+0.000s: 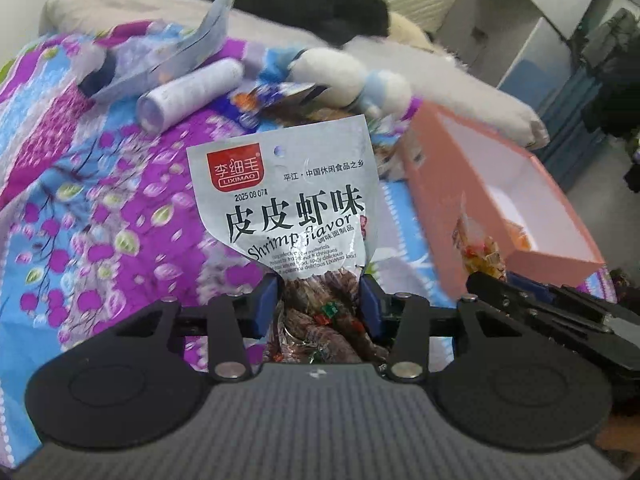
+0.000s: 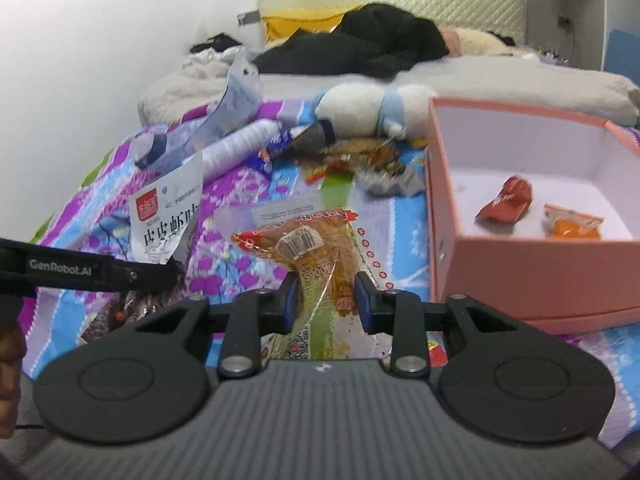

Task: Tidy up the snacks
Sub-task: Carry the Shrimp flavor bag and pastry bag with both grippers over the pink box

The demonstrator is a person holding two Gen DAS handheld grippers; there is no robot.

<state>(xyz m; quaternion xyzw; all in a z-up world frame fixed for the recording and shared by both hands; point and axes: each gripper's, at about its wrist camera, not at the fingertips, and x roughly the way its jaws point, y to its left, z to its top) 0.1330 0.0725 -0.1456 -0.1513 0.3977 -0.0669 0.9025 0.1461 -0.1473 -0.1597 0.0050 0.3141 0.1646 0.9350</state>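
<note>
The left gripper is seen with its blue-padded fingers set about halfway apart and pressed against both sides of a silver shrimp-flavour snack packet, which is gripped at its lower, transparent part. The packet is held upright above the bed; its upper half is silver with a red logo and black lettering, its skin is creased, and brown, reddish pieces are visible through the clear section between the fingers.

The right gripper is seen with its fingers closed to a narrower gap on a clear, vacuum-packed snack, whose contents are golden-brown; a barcode label and red printed edging are carried on its wrapper. It is held clear of the floral bedspread.

A pink box is placed on the bed to the right, and a red wrapped snack and an orange packet are found lying apart on its white floor. More loose snacks are scattered beyond, beside a plush toy.
</note>
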